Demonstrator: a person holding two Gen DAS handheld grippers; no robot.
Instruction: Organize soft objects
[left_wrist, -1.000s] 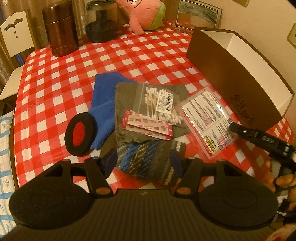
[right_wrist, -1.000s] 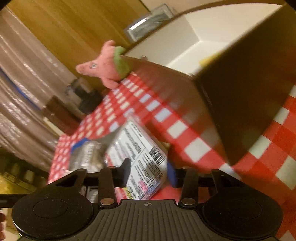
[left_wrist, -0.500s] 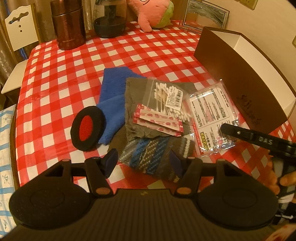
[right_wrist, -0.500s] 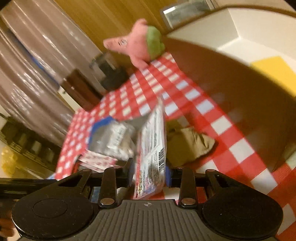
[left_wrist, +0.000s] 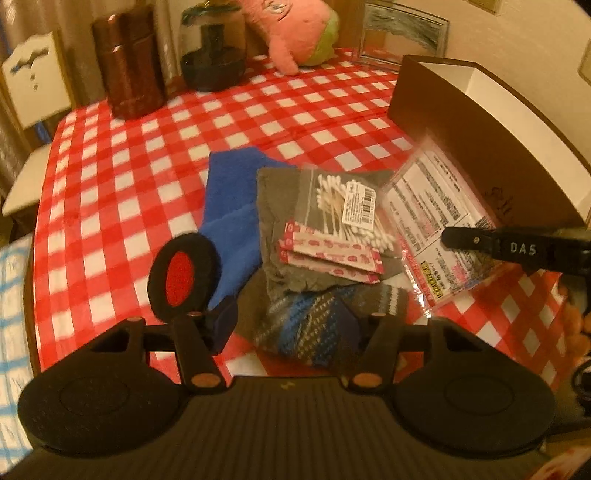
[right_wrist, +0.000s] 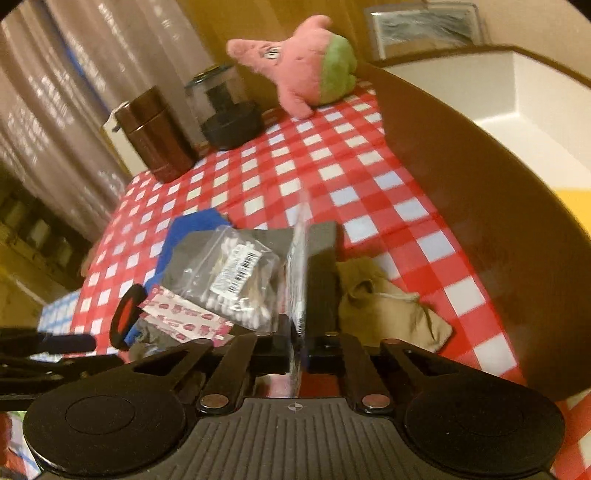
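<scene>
While the packet hangs edge-on: right gripper (right_wrist: 300, 334) pinches the flat plastic packet (right_wrist: 300, 273) near its lower edge.
Box: open brown box (right_wrist: 476, 206) lies at right of frame, nearest this hand.
Left gripper (left_wrist: 286, 325): wide apart, empty, over the striped sock (left_wrist: 314, 317).

Left tool (left_wrist: 286, 319) held low with fingers (left_wrist: 221, 325) spread wide apart and nothing between them, right tool (right_wrist: 297, 332) reaching in from the right side, its fingers (right_wrist: 323, 273) pinched tight together on the edge of a flat clear packet (right_wrist: 299, 273), lifted edge-on.
</scene>
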